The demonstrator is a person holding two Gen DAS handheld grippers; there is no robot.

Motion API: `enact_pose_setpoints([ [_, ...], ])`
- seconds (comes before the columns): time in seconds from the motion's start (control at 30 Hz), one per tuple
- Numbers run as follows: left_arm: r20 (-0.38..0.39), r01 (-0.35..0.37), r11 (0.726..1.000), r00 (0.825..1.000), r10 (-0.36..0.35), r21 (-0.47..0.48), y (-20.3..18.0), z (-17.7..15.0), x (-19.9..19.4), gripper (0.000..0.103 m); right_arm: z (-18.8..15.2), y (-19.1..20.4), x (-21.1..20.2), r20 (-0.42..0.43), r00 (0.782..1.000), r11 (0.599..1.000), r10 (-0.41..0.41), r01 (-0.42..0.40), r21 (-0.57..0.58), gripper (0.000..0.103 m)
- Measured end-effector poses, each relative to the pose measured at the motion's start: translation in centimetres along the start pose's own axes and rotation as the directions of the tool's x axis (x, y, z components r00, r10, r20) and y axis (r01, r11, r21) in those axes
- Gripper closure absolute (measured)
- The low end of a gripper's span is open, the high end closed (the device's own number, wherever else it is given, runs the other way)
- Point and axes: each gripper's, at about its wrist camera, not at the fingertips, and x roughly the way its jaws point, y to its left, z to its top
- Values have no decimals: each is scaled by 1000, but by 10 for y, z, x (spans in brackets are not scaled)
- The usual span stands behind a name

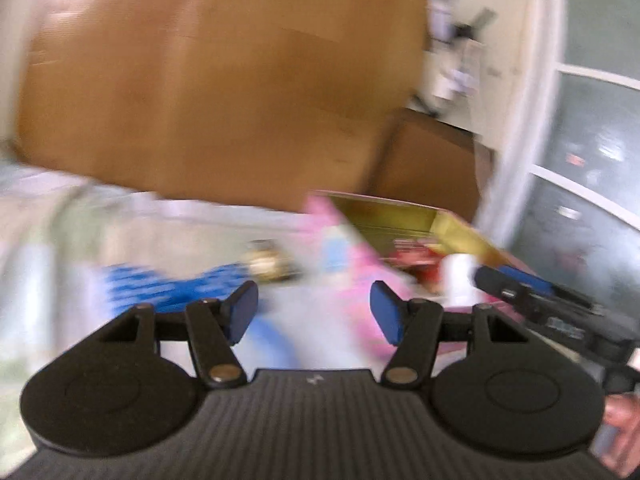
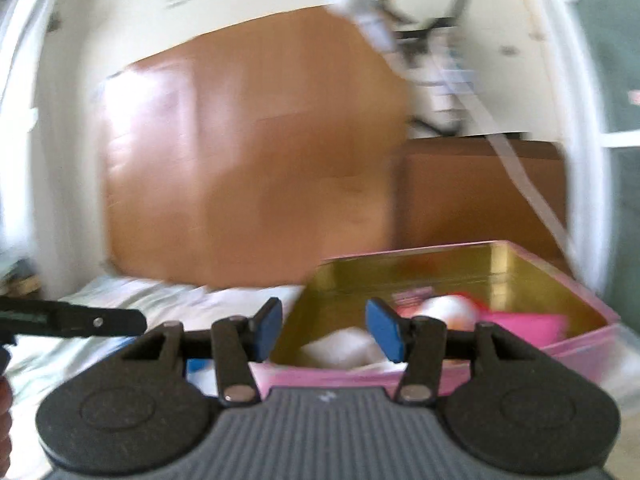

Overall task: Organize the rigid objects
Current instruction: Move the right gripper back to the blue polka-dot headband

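Left gripper (image 1: 314,312), black with blue pads: fingers spread, nothing between; likely free for next pick. Both views blurred.

Left of pink rectangular tin with gold lining (image 1: 456,232): blue blurred item (image 1: 136,284) and small gold-dark object (image 1: 268,262) lie loose on pale cloth (image 1: 60,216), probably awaiting sorting.

Right gripper (image 2: 324,328): fingers spread, empty, above tin's near rim.

Inside tin: white round item (image 2: 448,310), pink item (image 2: 532,326), white block (image 2: 340,350), seemingly already stowed.

Behind tin: large brown cardboard box (image 2: 248,160).

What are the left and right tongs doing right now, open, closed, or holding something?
Left tongs: open, nothing between the pads.
Right tongs: open, nothing held, in front of the pink box.
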Motion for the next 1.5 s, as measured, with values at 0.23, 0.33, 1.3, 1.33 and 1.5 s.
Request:
enact_pose_setpoints([
  [0.23, -82, -247, 937, 969, 234, -245, 89, -11, -18, 40, -23, 76, 28, -143, 977, 980, 158, -173, -96, 59],
  [0.33, -93, -261, 934, 965, 246, -245, 94, -14, -14, 40, -27, 89, 40, -187, 970, 978, 155, -177, -108, 59],
  [1.3, -103, -152, 947, 986, 128, -284, 102, -34, 2, 39, -43, 64, 60, -247, 963, 994, 105, -96, 48, 56],
  [1.33, -103, -152, 947, 987, 127, -284, 101, -35, 2, 39, -43, 64, 60, -247, 963, 994, 105, -95, 49, 56],
  [1.5, -100, -147, 948, 987, 123, -283, 101, -35, 1, 39, -42, 63, 60, -248, 963, 994, 105, -96, 46, 56],
])
